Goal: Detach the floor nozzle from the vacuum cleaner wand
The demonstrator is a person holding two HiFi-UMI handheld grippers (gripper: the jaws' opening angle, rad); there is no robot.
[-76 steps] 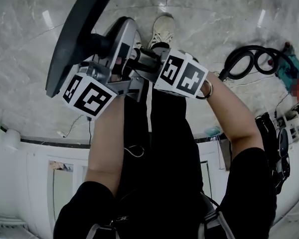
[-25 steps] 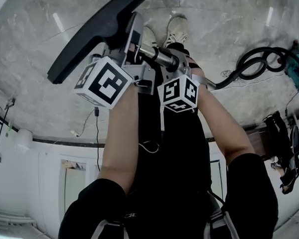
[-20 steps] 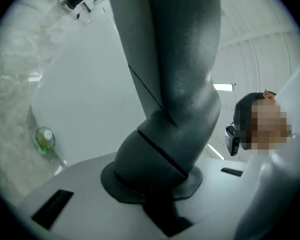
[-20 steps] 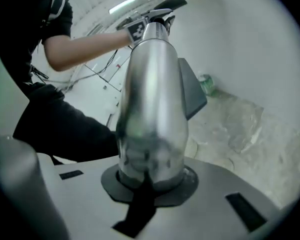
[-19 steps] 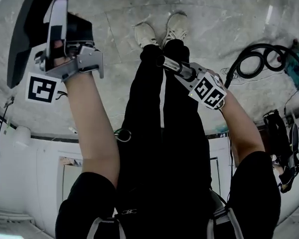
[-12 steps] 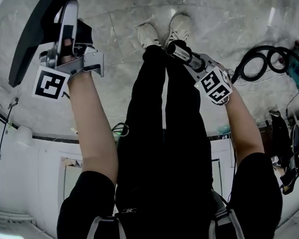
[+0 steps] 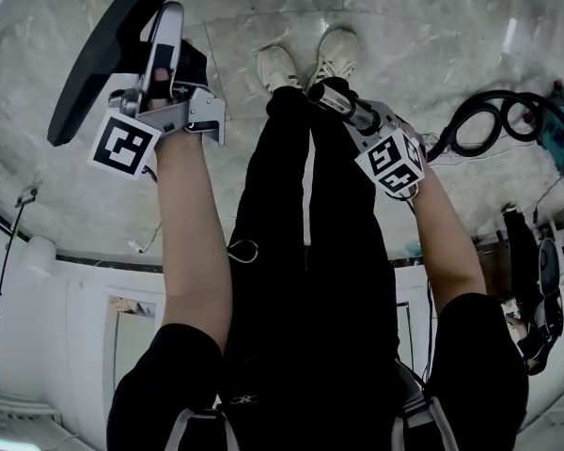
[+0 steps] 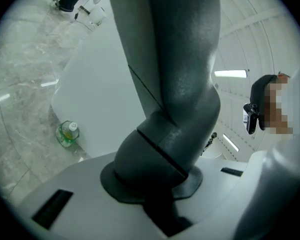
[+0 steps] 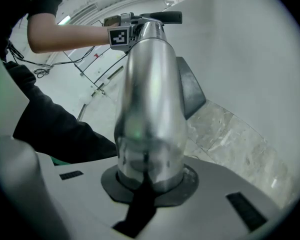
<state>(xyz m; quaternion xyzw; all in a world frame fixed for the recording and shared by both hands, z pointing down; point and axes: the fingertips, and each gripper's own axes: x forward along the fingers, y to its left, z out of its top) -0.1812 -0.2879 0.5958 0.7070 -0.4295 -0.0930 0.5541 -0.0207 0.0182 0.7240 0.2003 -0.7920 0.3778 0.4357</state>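
Both grippers are being held up in front of the person, above a marble floor (image 7: 432,26).

Left gripper (image 7: 162,64): its fingers are clamping on the dark grey neck of the floor nozzle (image 7: 108,50). In the left gripper view the neck is filling the gap between the fingers and rising out of it with a bend. In the head view the long, dark nozzle head is running as a slanted bar at upper left, off the floor and beyond the gripper.

Right gripper (image 7: 359,122): its fingers are clamping on the silver wand (image 7: 336,101). In the right gripper view the metal tube is standing straight up from between the fingers. In the head view the wand's open end is pointing toward the person's shoes (image 7: 305,56).

The nozzle and the wand are sitting well apart, with the person's dark trouser legs showing between them. Nothing is joining the two, so the nozzle is already off the wand.

Other things: a black hose (image 7: 489,111) is lying coiled on the floor at right, next to a teal object (image 7: 556,120) too small to identify. A green bottle (image 8: 67,133) is standing on the floor in the left gripper view. The right gripper view is catching the left arm and its marker cube in the distance.
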